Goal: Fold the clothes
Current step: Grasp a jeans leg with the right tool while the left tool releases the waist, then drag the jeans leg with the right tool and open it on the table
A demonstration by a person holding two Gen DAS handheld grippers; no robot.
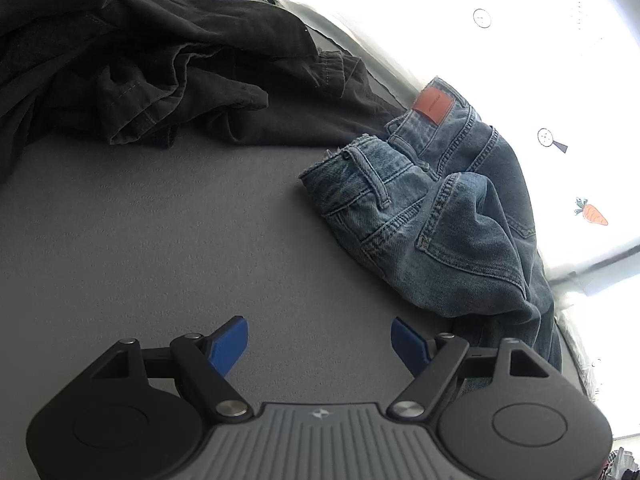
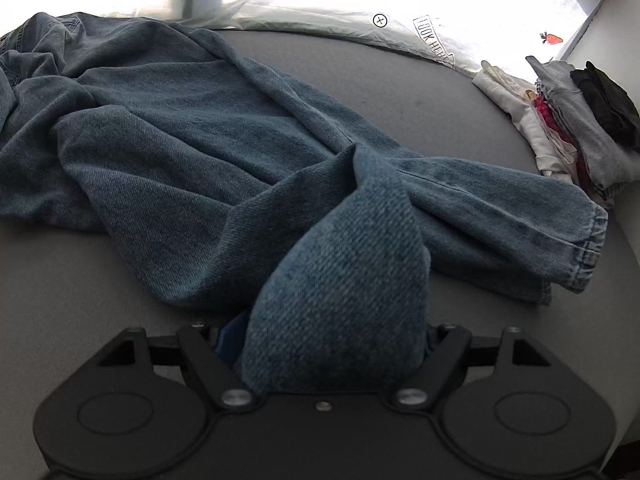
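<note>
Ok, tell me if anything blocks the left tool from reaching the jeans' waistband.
Nothing visible does. The left tool is open over bare grey surface, and the jeans' waistband lies ahead to its right. The dark garment sits further back, off that path.

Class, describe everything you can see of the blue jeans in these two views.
The jeans are mid-blue denim, unfolded and rumpled on a grey surface. The left wrist view shows the waistband end: belt loop, back pocket, an orange-brown patch, lying against a dark garment. The right wrist view shows the legs stretched out, one hemmed cuff flat, a fold of denim pinched in the right tongs. The left tongs are open, apart.
</note>
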